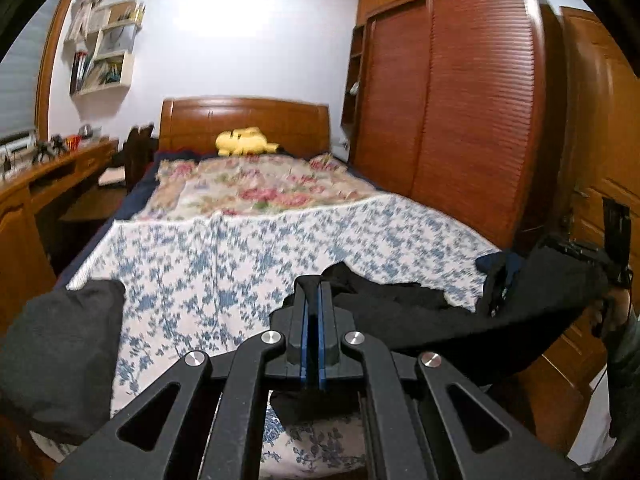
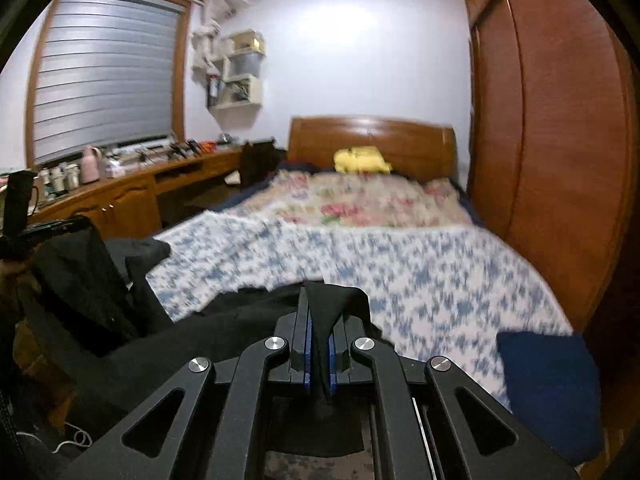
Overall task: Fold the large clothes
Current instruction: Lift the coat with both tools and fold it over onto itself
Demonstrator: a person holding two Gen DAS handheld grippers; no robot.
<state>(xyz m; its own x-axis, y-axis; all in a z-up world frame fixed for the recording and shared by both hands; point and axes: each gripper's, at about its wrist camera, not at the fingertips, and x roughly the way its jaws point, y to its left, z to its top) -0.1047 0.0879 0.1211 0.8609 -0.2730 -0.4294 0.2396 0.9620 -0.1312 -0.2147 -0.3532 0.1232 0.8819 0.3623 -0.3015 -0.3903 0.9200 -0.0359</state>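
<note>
Left wrist view: the left gripper (image 1: 313, 292) is clamped on a fold of the black garment (image 1: 420, 320), its blue pads pressed together with cloth pinched at the tips. The garment stretches away to the right, raised above the foot of the bed, to the right gripper (image 1: 616, 272) at the frame edge. Right wrist view: the right gripper (image 2: 320, 304) is likewise closed on black cloth, which bunches between the pads and spills over the tips. Beneath and beyond lies a blue-and-white floral sheet (image 1: 248, 256). A dark blue cushion (image 2: 552, 384) sits at the near right corner of the bed. Farther back are a pink floral blanket (image 1: 256, 188), a yellow plush toy (image 1: 244, 142) and the wooden headboard (image 1: 244, 120). A louvred wardrobe (image 1: 460, 112) stands to the right.
</note>
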